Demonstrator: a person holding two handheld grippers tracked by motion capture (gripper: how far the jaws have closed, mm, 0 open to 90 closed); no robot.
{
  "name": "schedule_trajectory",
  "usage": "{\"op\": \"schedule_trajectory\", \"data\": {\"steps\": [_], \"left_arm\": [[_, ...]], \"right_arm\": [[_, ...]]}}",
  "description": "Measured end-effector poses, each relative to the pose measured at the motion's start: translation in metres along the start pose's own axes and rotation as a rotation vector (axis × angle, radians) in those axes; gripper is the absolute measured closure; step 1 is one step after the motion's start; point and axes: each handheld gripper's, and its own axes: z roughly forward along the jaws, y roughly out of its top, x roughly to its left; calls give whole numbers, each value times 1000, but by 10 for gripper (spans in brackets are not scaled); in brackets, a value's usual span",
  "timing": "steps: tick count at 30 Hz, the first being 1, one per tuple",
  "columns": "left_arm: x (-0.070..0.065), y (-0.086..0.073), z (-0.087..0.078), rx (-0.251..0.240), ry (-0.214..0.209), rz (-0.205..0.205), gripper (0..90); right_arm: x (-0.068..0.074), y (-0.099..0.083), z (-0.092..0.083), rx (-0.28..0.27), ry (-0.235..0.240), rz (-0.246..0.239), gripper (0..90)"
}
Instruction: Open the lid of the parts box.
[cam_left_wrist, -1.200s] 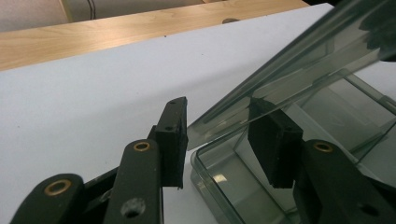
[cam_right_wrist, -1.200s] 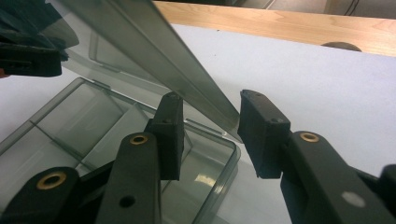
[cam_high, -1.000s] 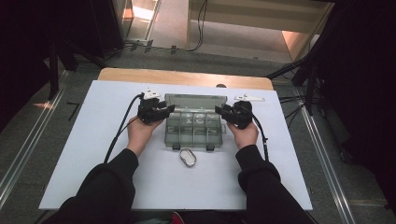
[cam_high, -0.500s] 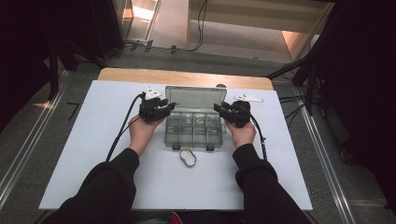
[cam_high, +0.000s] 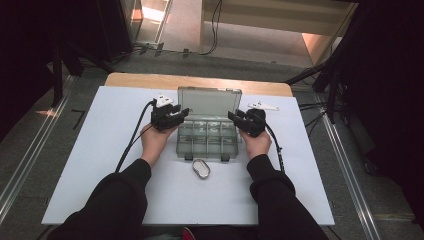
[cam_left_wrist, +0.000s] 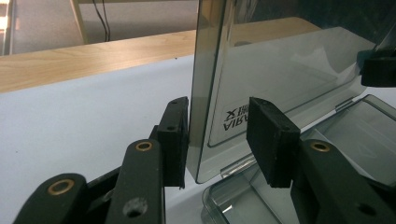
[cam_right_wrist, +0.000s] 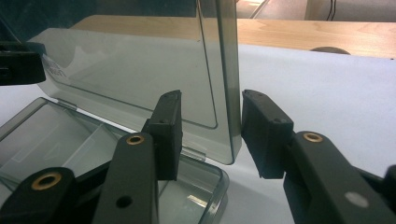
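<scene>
Your left tongs (cam_left_wrist: 217, 135) and right tongs (cam_right_wrist: 210, 135) straddle the raised lid (cam_high: 210, 104) unclenched, one pad perhaps touching; let it slip and it slams onto the box (cam_high: 207, 145).

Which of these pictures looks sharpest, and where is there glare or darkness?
High view: dim and soft, dark surroundings, bright patches on the floor beyond the table. Left gripper view: the lid is crisp, its label readable mirrored. Right gripper view: the nearest jaws blur slightly, and the lid mirrors the table faintly.
</scene>
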Motion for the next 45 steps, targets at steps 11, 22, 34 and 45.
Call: {"op": "schedule_trajectory", "data": {"steps": [11, 22, 34, 45], "left_arm": [[2, -6, 10, -16, 21, 2, 579], [7, -10, 20, -10, 26, -27, 576], [10, -9, 24, -7, 4, -52, 562], [11, -9, 29, 10, -3, -82, 521]], "right_arm": [[-2, -4, 9, 3, -18, -2, 575], [-2, -5, 19, 24, -41, 10, 591], [-1, -4, 20, 53, -53, 26, 574], [-2, -5, 21, 59, -44, 57, 536]]}}
